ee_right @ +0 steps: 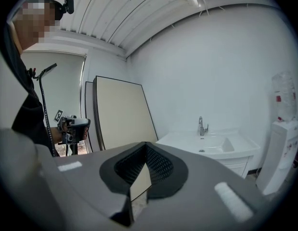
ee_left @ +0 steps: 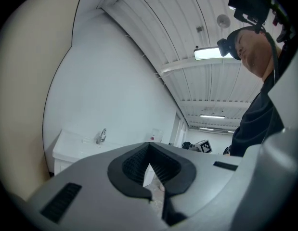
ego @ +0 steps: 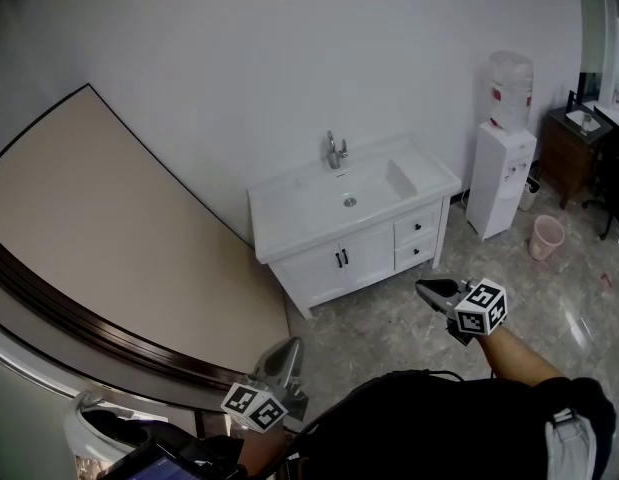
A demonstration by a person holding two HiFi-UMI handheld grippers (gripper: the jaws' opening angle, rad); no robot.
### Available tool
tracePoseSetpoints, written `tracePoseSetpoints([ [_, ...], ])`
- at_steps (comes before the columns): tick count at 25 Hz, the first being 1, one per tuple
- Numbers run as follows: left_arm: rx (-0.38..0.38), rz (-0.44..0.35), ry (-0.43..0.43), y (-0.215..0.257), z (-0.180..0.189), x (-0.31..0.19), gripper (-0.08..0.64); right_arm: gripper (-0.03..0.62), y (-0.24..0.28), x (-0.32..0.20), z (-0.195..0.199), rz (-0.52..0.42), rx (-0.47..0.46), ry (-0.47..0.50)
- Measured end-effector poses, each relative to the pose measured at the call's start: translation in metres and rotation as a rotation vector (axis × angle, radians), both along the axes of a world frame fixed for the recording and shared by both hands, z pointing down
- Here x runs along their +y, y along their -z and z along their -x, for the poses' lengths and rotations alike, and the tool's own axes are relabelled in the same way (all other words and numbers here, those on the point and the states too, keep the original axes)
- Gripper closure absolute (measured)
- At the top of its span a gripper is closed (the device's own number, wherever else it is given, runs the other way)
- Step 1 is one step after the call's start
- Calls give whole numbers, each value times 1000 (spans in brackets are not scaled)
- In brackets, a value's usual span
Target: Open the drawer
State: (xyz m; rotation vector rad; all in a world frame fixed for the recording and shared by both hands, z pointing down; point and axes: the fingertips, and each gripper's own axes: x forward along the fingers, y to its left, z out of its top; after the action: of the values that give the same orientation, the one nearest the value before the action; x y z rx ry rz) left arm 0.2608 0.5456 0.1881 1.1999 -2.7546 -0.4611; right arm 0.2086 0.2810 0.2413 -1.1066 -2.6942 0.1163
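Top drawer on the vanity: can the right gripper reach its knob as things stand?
Likely not yet: the right gripper, shut and empty, hangs short of the top drawer. Only bare floor between.

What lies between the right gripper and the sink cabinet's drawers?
Only bare floor, as the head view shows: the right gripper hangs short of the drawers, with nothing standing between them.

- Vanity cabinet (ego: 324, 266): white fronts are showing a smooth, satin finish.
- Faucet (ego: 335, 151): metal is gleaming, polished.
- Floor (ego: 564, 313): glossy tile is reflecting light.
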Motion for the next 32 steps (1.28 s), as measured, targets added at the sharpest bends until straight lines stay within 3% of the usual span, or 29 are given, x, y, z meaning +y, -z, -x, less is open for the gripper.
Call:
tracePoseSetpoints([
  [8,27,5,7,-11,51,-11,569,594,-10,-13,52,12,18,2],
  [21,-5,-12,98,-2,163,-123,569,594,7,-114,195,12,-31,116],
  [32,21,19,102,-9,231,-200,569,594,-15,-183,270,23,0,137],
])
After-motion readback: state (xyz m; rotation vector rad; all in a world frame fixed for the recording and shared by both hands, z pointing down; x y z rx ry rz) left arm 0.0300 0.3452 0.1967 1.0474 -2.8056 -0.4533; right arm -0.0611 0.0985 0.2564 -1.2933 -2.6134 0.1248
